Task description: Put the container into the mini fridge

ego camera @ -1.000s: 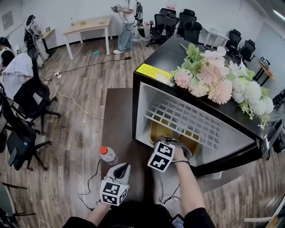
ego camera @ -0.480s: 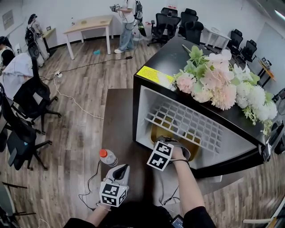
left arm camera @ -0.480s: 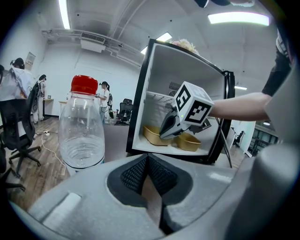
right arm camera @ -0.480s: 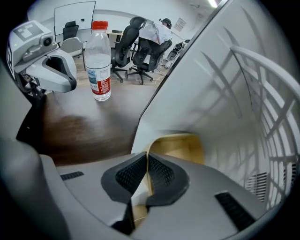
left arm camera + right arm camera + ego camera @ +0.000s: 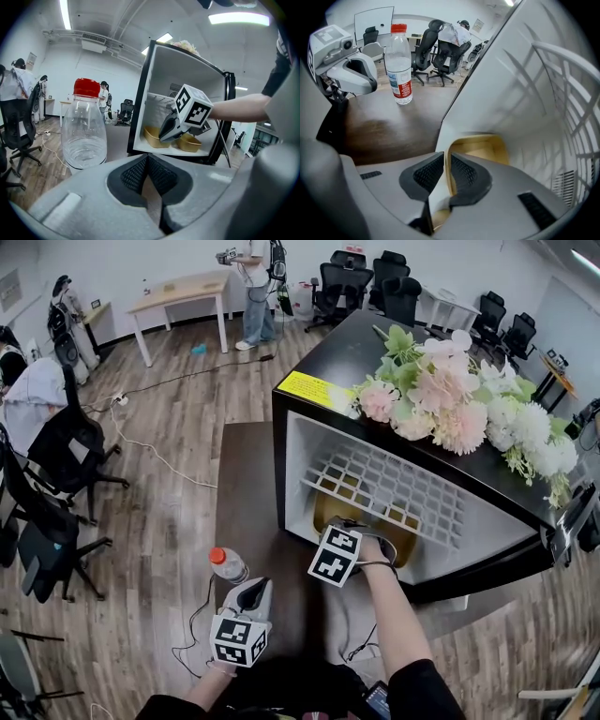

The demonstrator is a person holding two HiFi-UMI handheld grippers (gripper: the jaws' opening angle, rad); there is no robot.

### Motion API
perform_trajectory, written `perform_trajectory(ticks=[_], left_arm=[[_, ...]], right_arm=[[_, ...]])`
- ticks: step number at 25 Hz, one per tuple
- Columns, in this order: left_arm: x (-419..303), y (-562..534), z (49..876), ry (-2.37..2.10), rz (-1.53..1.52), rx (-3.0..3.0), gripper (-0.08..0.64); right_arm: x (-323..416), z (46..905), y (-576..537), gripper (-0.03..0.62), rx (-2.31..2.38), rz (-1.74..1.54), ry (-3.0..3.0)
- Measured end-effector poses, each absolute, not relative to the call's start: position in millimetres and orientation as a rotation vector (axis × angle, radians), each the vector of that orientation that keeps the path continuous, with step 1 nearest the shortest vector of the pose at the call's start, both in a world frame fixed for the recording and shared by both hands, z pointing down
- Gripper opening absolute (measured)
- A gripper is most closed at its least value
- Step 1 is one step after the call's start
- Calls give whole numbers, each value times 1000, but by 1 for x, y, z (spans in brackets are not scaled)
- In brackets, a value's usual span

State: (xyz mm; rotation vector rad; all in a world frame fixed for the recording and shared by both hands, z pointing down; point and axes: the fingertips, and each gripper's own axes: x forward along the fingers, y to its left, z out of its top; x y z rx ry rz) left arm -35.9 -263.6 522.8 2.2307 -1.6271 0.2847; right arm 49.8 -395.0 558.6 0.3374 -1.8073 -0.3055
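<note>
On my feed: a clear water bottle (image 5: 226,565) with a red cap stands on the dark table (image 5: 246,493). A white cable (image 5: 150,451) snakes over the wood floor near black office chairs (image 5: 47,474). Pink and white flowers (image 5: 459,409) sit off right. Someone (image 5: 251,287) is standing by a light wooden desk (image 5: 183,292) way back.

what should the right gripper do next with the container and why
Probably finish letting go, then back straight out: the right gripper is opening with the yellow container rim between its jaws, and the container already sits inside the mini fridge.
</note>
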Motion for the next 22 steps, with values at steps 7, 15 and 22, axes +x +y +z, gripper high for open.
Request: perform_trajectory(ticks=[7, 15, 22], left_arm=[[-36, -262, 517, -1635, 280, 2241, 8], [-34, -262, 511, -1649, 235, 2248, 8], [-25, -257, 499, -1628, 214, 2299, 8]], right_arm=[[48, 541, -400, 218, 429, -286, -1900], [53, 517, -384, 233, 501, -293, -1985], [60, 497, -363, 233, 588, -304, -2048]])
